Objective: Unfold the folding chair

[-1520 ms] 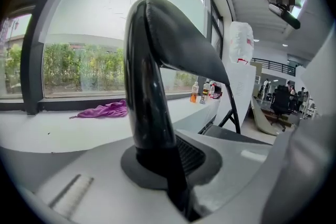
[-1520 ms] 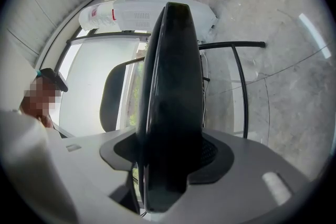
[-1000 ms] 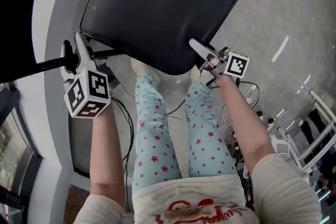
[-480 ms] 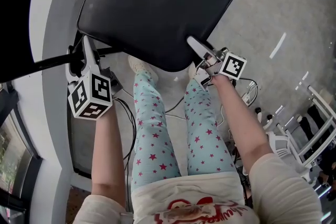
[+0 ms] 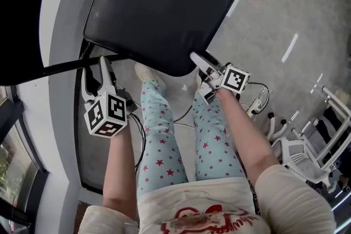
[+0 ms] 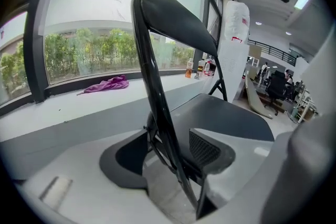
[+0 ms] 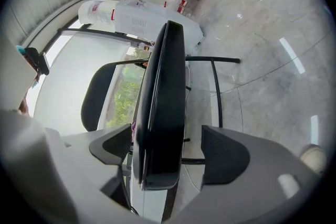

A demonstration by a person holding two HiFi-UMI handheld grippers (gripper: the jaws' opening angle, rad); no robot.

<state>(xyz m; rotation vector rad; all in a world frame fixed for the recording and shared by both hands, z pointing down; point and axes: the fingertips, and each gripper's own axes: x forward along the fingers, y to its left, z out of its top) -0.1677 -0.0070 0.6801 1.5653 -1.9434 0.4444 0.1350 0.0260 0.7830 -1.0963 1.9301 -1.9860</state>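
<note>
Currently right gripper jaws have just been opening, now wide apart astride the folding chair seat edge, not pinching; left gripper jaws apart around its frame tube, unclamped.

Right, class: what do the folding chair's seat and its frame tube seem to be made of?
Seat: probably vinyl or faux leather over padding; matte black, faint sheen, rounded edges.
Frame tube: likely painted metal; thin, smooth, glossy black with pale highlights along it.
</note>
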